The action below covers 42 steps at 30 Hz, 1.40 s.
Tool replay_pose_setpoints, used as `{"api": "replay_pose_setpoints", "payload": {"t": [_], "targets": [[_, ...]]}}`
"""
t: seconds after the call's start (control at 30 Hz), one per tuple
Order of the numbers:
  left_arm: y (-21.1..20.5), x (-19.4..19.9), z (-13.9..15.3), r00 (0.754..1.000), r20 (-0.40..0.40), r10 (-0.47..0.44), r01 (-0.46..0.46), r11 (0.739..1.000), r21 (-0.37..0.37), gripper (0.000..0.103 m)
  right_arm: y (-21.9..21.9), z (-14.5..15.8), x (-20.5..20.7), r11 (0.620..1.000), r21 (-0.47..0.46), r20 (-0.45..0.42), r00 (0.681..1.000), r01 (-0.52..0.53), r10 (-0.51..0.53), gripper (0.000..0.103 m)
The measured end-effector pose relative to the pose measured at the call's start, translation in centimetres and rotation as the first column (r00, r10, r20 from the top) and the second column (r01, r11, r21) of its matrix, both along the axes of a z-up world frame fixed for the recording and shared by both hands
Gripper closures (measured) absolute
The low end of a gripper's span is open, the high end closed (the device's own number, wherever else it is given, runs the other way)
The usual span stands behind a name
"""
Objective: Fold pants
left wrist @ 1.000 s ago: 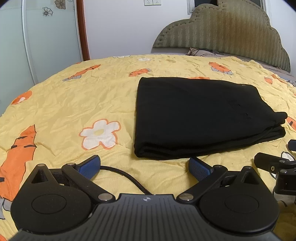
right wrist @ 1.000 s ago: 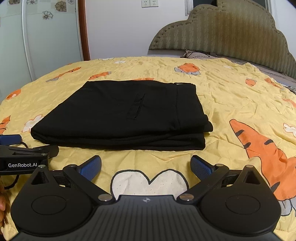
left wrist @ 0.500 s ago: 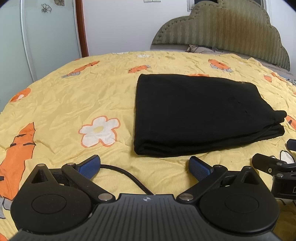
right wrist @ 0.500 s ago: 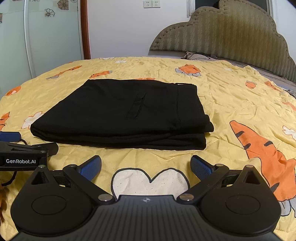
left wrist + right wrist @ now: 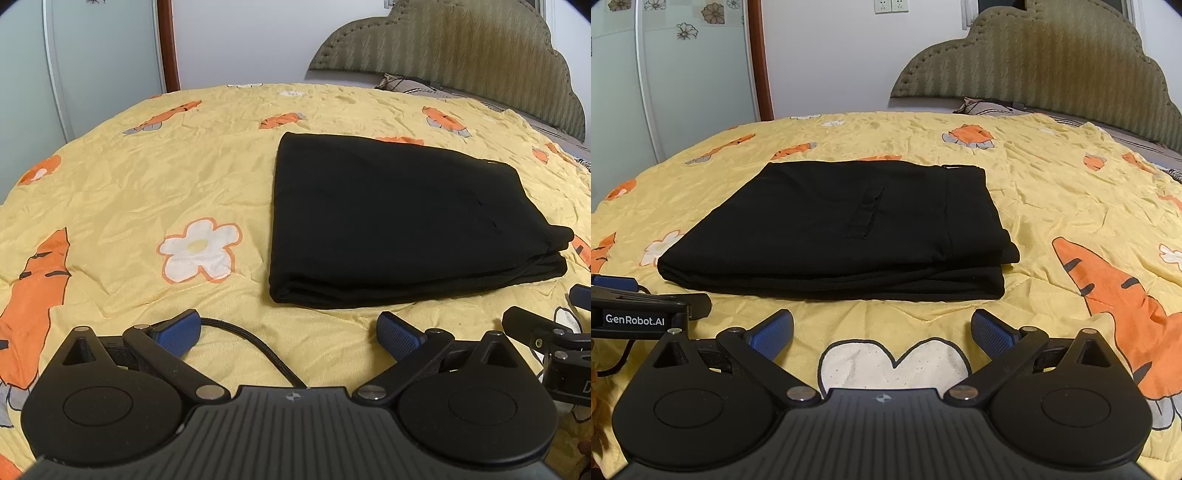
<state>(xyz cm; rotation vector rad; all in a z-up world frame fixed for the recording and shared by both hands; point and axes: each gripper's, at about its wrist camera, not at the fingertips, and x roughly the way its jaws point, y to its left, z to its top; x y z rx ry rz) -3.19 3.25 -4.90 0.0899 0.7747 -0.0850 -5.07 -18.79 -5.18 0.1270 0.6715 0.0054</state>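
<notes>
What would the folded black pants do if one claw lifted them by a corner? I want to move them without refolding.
The pants look like soft, thin fabric in loose stacked layers, so they would probably droop and unfold. The layers at the near right corner already sit uneven, so they may slide apart. Pushed across the wrinkled bedspread, they would likely bunch.

Black pants [image 5: 834,229], folded into flat layered rectangle, lying on bedspread [image 5: 1052,192]

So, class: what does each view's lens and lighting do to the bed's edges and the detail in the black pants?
Left wrist view: fisheye bows the yellow bedspread into a dome, dark vignette in the corners; the pants read nearly flat black. Right wrist view: same bowing, but the pants' pocket seam and stacked layers show faintly.
</notes>
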Motion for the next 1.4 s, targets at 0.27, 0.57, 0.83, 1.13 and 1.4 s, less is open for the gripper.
{"api": "replay_pose_setpoints", "payload": {"t": [0.27,0.57,0.83,1.13,1.4], "targets": [[0.00,0.03,0.04,1.000,-0.003,0.001,-0.001,1.000,-0.002,0.001,0.11,0.12,-0.09,1.000,0.003,0.004,1.000,-0.009,0.009,0.000],[-0.12,0.04,0.08,1.000,-0.012,0.007,-0.007,1.000,-0.004,0.001,0.24,0.23,-0.27,1.000,0.002,0.013,1.000,-0.018,0.018,0.000],[-0.17,0.01,0.06,1.000,-0.005,0.005,-0.005,1.000,0.001,0.001,0.06,0.17,-0.24,1.000,0.011,0.007,1.000,-0.015,0.015,0.000],[-0.25,0.02,0.07,1.000,-0.009,0.006,-0.006,1.000,0.003,0.001,0.08,0.02,-0.16,1.000,0.011,0.000,1.000,-0.018,0.018,0.000],[-0.59,-0.07,0.23,1.000,-0.004,-0.017,0.017,1.000,0.006,0.001,0.20,0.15,-0.25,1.000,0.007,0.007,1.000,-0.019,0.019,0.000]]}}
